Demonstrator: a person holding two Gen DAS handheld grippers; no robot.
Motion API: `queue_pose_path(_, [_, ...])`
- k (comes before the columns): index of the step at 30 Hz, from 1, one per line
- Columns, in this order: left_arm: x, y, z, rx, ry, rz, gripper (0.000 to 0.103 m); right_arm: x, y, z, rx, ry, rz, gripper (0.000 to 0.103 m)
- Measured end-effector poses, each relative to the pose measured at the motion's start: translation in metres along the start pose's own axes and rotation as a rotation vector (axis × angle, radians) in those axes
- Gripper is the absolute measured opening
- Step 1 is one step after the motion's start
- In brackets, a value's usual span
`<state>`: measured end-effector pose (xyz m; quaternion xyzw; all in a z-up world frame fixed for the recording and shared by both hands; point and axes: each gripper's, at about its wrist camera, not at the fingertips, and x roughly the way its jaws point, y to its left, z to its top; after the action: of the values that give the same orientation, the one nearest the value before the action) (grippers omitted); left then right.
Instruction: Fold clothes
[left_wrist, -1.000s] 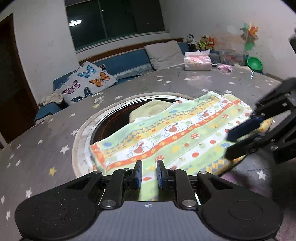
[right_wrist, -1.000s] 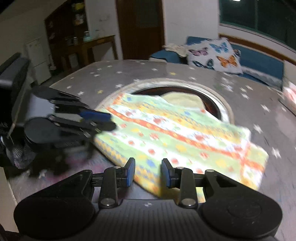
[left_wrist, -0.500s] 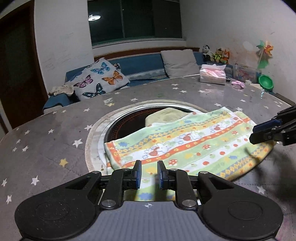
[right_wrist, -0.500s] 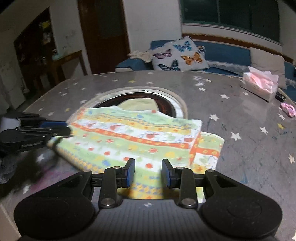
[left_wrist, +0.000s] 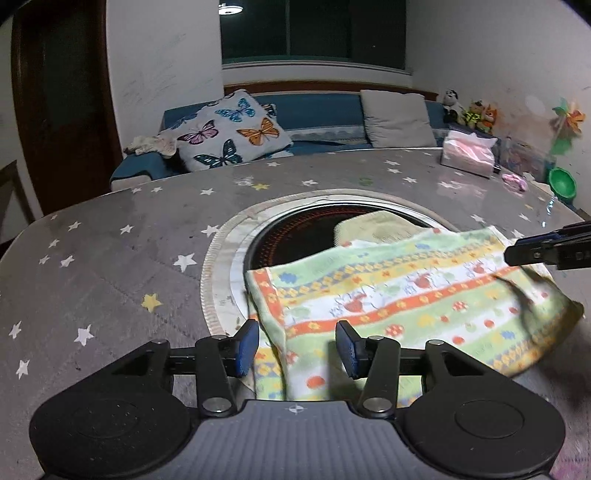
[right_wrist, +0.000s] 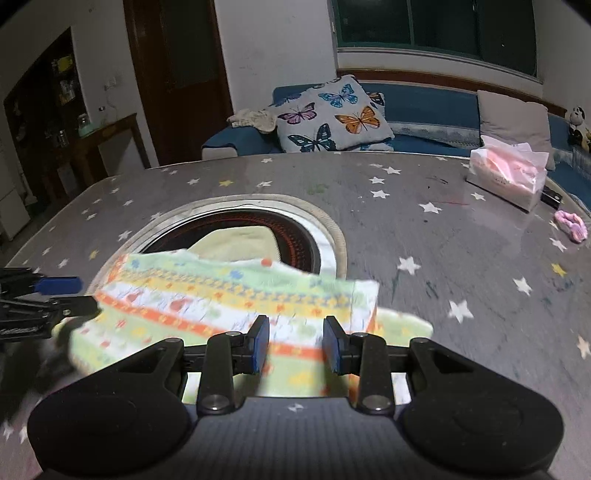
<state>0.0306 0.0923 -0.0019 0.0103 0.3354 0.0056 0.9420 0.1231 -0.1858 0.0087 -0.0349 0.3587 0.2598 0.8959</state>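
A folded green cloth with orange and yellow patterned stripes lies on the grey star-printed table, half over a round dark inset. My left gripper is open, its fingers on either side of the cloth's near left corner. My right gripper is open over the cloth near its right end. It also shows in the left wrist view at the cloth's far right edge. The left gripper shows in the right wrist view at the cloth's left end.
A pale yellow cloth lies in the round dark inset behind the striped cloth. A tissue pack and a pink item sit at the table's far right. A sofa with a butterfly pillow stands behind the table.
Both grippers have opened wider and pulled back a little from the cloth. The cloth now lies folded with its right end doubled over.
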Motion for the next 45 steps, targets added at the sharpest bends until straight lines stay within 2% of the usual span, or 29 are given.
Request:
queue_pose_path(6, [0.015,0.014,0.006,-0.035,0.03,0.032,0.049,0.02,-0.015,-0.001,0.054,0.02,-0.027,0.032])
queue_pose_path(13, [0.033,0.026,0.008,-0.056,0.062,0.056,0.051,0.023,-0.016,-0.001,0.034,0.018,-0.057,0.035])
queue_pose_path(19, [0.029,0.036,0.012,-0.093,0.062,0.064,0.051,0.007,0.005,0.003,-0.039,0.003,-0.039,0.035])
queue_pose_path(21, [0.024,0.042,0.014,-0.123,0.056,0.066,0.053,-0.001,0.02,0.004,-0.076,-0.004,0.001,0.035])
queue_pose_path(23, [0.018,0.048,0.016,-0.147,0.049,0.074,0.063,-0.007,0.037,0.003,-0.118,-0.003,0.046,0.036])
queue_pose_path(26, [0.009,0.056,0.019,-0.161,0.03,0.098,0.072,-0.011,0.069,0.0,-0.207,0.004,0.116,0.037])
queue_pose_path(29, [0.001,0.063,0.02,-0.187,0.022,0.101,0.077,-0.013,0.101,-0.003,-0.29,0.007,0.184,0.041])
queue_pose_path(35, [-0.006,0.075,0.016,-0.283,0.042,0.053,0.077,-0.003,0.161,-0.008,-0.436,0.03,0.298,0.041])
queue_pose_path(39, [-0.006,0.08,0.013,-0.338,0.066,0.01,0.077,0.011,0.191,-0.015,-0.517,0.053,0.331,0.041])
queue_pose_path(45, [-0.001,0.083,0.009,-0.406,0.099,-0.038,0.077,0.031,0.218,-0.024,-0.621,0.054,0.289,0.041])
